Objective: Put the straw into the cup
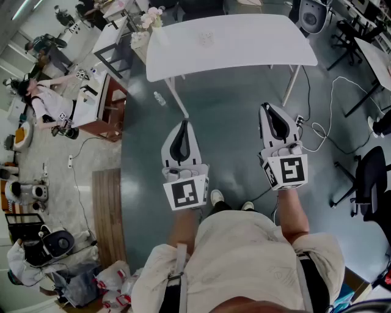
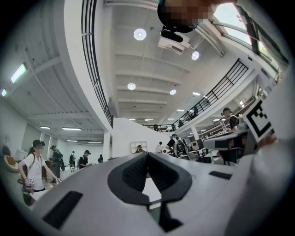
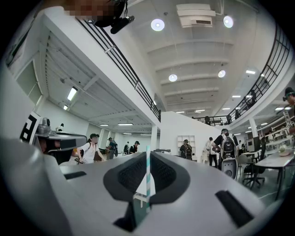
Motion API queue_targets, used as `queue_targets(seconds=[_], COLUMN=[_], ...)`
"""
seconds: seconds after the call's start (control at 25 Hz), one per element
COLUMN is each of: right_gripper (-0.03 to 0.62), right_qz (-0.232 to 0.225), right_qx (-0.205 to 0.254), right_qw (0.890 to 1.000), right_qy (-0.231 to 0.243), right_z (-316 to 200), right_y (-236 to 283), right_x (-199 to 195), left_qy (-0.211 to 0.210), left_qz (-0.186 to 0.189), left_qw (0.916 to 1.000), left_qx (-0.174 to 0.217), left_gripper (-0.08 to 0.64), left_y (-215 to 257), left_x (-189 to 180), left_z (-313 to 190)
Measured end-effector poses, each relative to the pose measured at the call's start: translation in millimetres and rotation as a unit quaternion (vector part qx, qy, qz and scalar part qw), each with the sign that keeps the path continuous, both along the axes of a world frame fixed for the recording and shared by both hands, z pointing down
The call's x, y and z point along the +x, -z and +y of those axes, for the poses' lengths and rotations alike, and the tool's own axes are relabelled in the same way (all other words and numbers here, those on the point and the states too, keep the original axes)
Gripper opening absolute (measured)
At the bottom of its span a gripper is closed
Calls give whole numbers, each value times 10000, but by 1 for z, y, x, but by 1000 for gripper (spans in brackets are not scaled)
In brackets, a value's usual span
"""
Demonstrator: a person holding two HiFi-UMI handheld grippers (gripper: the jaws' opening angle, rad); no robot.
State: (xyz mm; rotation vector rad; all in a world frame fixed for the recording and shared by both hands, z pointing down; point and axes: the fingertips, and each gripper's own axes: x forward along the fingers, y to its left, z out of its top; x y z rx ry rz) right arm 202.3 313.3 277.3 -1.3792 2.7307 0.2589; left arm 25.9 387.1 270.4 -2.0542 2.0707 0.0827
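Note:
A thin straw with teal and white stripes stands upright between the jaws of my right gripper, which is shut on it. In the head view the right gripper is held out over the dark floor, short of the white table; the straw does not show there. My left gripper is held level beside it, and its jaws meet at the tips with nothing between them. A small, faint, clear thing sits on the table top; I cannot tell if it is the cup.
Flowers stand at the table's left corner. A small bottle lies on the floor by the table leg. Cables and an office chair are at the right. A wooden board, desks and people are at the left.

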Motion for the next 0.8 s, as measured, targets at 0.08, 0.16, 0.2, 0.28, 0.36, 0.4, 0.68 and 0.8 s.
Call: queue_targets(seconds=[0.08, 0.16, 0.2, 0.28, 0.36, 0.4, 0.68, 0.8], right_gripper=[20, 20, 20, 20, 20, 20, 20, 20], right_qz=[15, 20, 20, 30, 52, 61, 32, -32], right_qx=[-32, -41, -32, -2, 32, 43, 102, 111], right_qw=[10000, 10000, 10000, 10000, 10000, 10000, 9999, 9999], right_qy=[-18, -26, -20, 1, 27, 39, -11, -93], right_z=[-2, -4, -5, -6, -8, -8, -15, -16], right_y=[0, 1, 1, 4, 7, 7, 7, 6], right_x=[-10, -19, -24, -36, -48, -54, -104, -117], left_qy=[-8, -17, -9, 32, 65, 71, 91, 25], left_qz=[5, -1, -1, 25, 51, 52, 87, 127], left_qw=[10000, 10000, 10000, 10000, 9999, 9999, 9998, 9997], left_qx=[11, 34, 47, 59, 63, 72, 179, 192], left_gripper=[5, 5, 5, 5, 5, 5, 5, 5], left_y=[1, 2, 2, 3, 4, 4, 4, 1], left_x=[-11, -21, -26, -38, -49, -55, -107, -125], left_z=[-2, -3, -4, -4, -5, -5, -11, -14])
